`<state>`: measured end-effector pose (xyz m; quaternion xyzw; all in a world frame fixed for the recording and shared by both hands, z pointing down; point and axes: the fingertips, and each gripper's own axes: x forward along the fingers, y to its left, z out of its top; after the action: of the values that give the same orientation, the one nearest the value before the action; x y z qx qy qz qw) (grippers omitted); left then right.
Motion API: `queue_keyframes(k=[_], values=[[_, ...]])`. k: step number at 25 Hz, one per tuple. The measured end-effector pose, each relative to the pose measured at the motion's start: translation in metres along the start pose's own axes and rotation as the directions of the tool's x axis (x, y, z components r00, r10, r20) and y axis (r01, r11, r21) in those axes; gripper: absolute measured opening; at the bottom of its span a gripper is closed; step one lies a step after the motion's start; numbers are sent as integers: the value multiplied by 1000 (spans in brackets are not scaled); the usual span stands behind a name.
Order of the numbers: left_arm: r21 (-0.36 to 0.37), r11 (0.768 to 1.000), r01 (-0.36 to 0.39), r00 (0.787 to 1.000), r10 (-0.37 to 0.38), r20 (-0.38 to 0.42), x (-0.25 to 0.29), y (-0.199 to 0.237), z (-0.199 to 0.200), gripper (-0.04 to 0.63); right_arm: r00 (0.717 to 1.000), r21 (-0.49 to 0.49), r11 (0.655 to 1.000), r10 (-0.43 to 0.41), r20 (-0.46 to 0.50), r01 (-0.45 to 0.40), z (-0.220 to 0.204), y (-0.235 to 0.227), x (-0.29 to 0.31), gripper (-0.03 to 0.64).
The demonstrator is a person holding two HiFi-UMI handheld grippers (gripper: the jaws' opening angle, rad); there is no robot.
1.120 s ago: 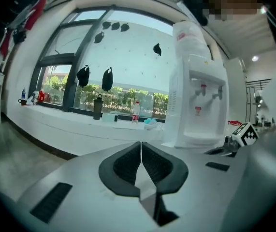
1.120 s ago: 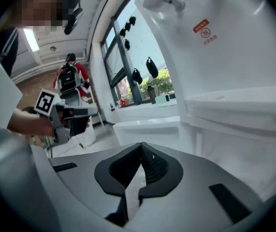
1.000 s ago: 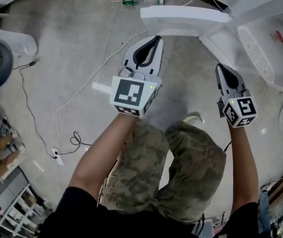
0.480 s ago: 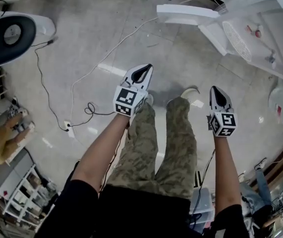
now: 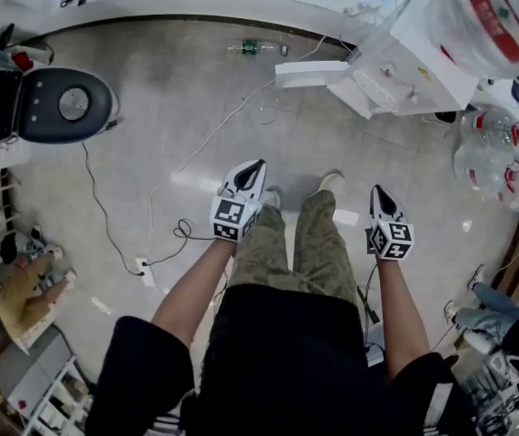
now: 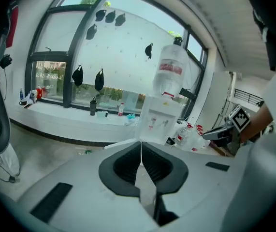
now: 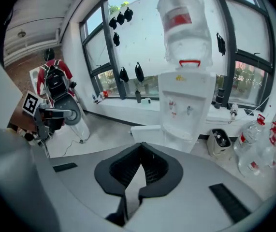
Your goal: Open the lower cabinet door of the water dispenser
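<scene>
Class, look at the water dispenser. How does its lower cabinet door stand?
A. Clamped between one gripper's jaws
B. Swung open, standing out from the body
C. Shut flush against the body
B: in the right gripper view the lower cabinet door stands swung out sideways from the base of the water dispenser, and the head view shows the same white panel sticking out.

Black tee (image 5: 268, 361), camouflage trousers (image 5: 318, 243) (pale shoes (image 5: 332, 182))

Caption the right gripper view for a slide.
Shut, empty right gripper faces the water dispenser, its lower cabinet door open.
</scene>
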<state>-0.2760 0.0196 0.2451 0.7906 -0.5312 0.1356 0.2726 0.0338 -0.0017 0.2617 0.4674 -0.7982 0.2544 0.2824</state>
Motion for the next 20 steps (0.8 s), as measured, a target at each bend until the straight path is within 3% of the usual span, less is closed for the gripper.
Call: queue_keyframes(k=[4, 9, 15, 20], values=[[28, 996, 86, 996, -87, 34, -51, -67, 46, 9, 996, 27, 999, -37, 86, 35, 46, 18, -89, 0], [99, 976, 195, 970, -207, 129, -102, -143, 93, 9, 976, 73, 995, -86, 200, 73, 83, 27, -188, 0], [189, 959, 209, 951, -244, 188, -156, -228, 127, 9, 936, -30, 989, -128, 326, 146, 91, 37, -298, 0], [225, 959, 175, 945, -228, 234, -190, -300, 122, 9, 891, -48, 992, -86, 445, 120, 84, 42, -376, 0]])
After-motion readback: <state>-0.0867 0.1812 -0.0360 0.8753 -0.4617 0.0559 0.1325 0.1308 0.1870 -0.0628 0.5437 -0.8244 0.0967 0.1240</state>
